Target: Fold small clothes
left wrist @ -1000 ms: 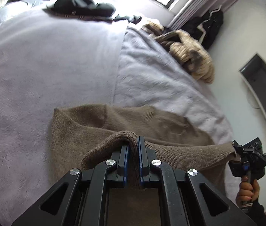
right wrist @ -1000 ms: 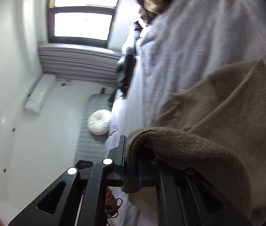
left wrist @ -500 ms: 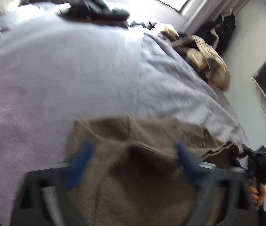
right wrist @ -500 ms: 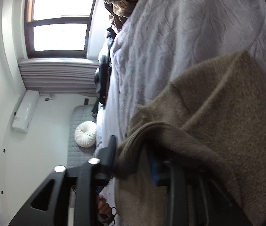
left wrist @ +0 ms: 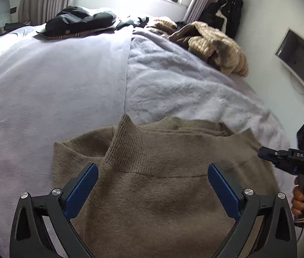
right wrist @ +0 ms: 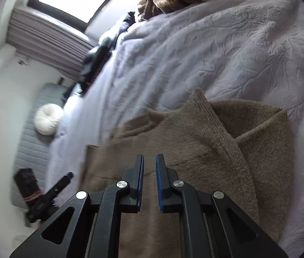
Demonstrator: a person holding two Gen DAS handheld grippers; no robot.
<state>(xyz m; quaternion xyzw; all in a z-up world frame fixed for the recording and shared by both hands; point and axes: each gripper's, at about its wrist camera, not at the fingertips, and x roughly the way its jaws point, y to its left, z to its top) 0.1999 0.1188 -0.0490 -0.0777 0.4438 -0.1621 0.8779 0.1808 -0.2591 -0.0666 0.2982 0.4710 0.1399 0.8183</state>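
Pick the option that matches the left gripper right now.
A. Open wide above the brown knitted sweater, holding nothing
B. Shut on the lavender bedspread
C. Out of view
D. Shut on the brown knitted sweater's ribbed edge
A: in the left wrist view the left gripper has its blue-padded fingers spread far apart, with the brown knitted sweater lying flat on the lavender bedspread between and beyond them, unpinched.

**Brown knit lying folded on the bed**

A tan-brown knitted sweater (left wrist: 152,185) is lying folded over itself on the lilac bedspread (left wrist: 66,81), its ribbed band pointing toward 12 o'clock and a lower layer peeking out at 9 o'clock.
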